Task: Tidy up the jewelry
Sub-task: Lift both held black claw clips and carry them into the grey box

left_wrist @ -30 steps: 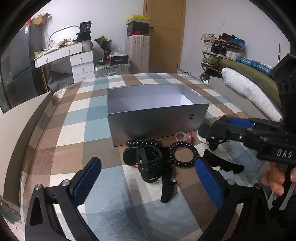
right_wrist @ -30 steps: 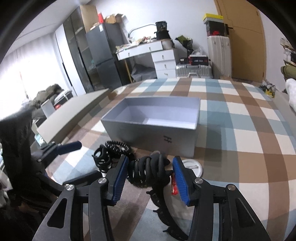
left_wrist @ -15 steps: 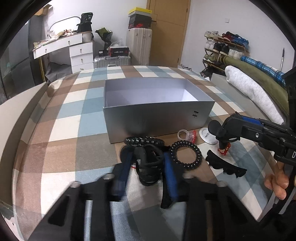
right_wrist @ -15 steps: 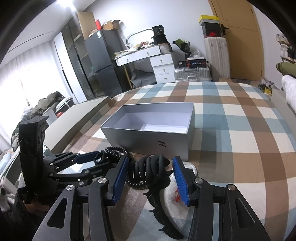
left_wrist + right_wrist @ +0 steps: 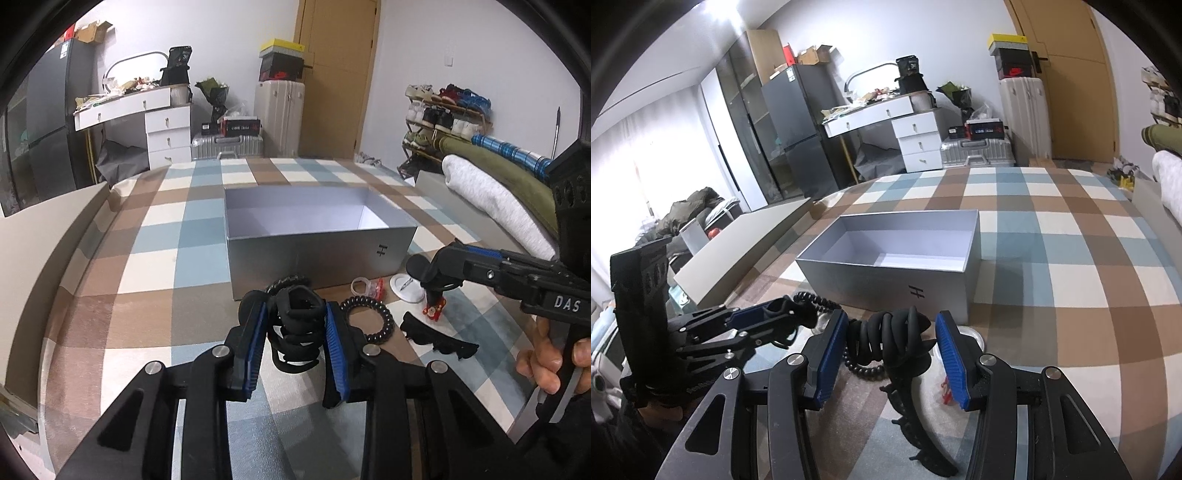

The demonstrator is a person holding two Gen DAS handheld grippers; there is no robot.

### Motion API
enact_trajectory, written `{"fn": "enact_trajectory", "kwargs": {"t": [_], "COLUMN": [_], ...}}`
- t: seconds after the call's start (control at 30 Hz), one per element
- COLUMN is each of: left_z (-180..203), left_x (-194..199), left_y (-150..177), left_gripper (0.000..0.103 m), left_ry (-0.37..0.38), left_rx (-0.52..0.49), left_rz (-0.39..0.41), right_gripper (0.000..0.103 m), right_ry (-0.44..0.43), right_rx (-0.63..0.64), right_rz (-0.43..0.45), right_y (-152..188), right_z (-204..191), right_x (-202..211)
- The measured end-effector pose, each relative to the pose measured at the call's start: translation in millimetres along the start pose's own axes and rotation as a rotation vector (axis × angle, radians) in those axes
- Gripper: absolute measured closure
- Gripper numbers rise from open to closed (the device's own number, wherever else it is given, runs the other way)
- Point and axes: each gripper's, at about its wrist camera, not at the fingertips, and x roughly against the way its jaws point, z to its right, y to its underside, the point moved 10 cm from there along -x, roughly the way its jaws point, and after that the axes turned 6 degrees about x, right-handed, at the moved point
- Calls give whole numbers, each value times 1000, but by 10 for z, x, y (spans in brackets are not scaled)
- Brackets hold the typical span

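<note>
The left claw (image 5: 295, 339) is pinched on a black hair claw clip (image 5: 297, 332), its blue pads (image 5: 255, 343) pressing the clip from both sides just above the plaid bedspread (image 5: 147, 258). Straight ahead of it stands the open grey box (image 5: 317, 254), with a black coiled cord (image 5: 286, 282) lying between clip and box wall. Just right of the left claw's tip lies a black spiral hair tie (image 5: 365, 319); further right sit a clear ring with a red piece (image 5: 367, 286), a white round dish (image 5: 406, 286), a small red charm (image 5: 434, 310) and a flat black toothed clip (image 5: 437, 338). The right claw (image 5: 892, 345) hovers above these — seen from the left wrist it comes in from the right side, held by a hand (image 5: 550, 354). In its own view its blue pads (image 5: 951, 362) stand apart with another black clip (image 5: 897, 339) between them, but whether they actually touch it I cannot tell. The box (image 5: 897, 273) is directly ahead of the right claw, and the left claw (image 5: 775, 317) reaches in from its left, near the box's front corner.
</note>
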Motion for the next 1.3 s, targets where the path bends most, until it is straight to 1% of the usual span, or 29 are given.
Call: {"fn": "enact_trajectory", "kwargs": {"t": [0.37, 0.6, 0.77, 0.87, 0.97, 1.3], "left_z": [59, 26, 40, 51, 42, 10], "left_x": [119, 181, 226, 235, 228, 116], "left_y": [-113, -188, -252, -292, -354, -577], "left_gripper": [77, 77, 77, 77, 77, 77], "left_ry": [45, 61, 69, 85, 80, 68], "left_rx": [4, 31, 32, 43, 48, 54], "left_rz": [49, 81, 101, 106, 115, 136], "right_gripper": [55, 55, 55, 55, 55, 55], "right_ry": [-25, -40, -57, -75, -95, -81], "right_rx": [0, -6, -13, -29, -54, -52], "right_rz": [29, 44, 52, 57, 67, 98], "right_y": [-40, -69, -100, -130, -183, -419], "right_z": [-33, -42, -29, -20, -1, 21], "right_x": [31, 38, 42, 60, 78, 77]}}
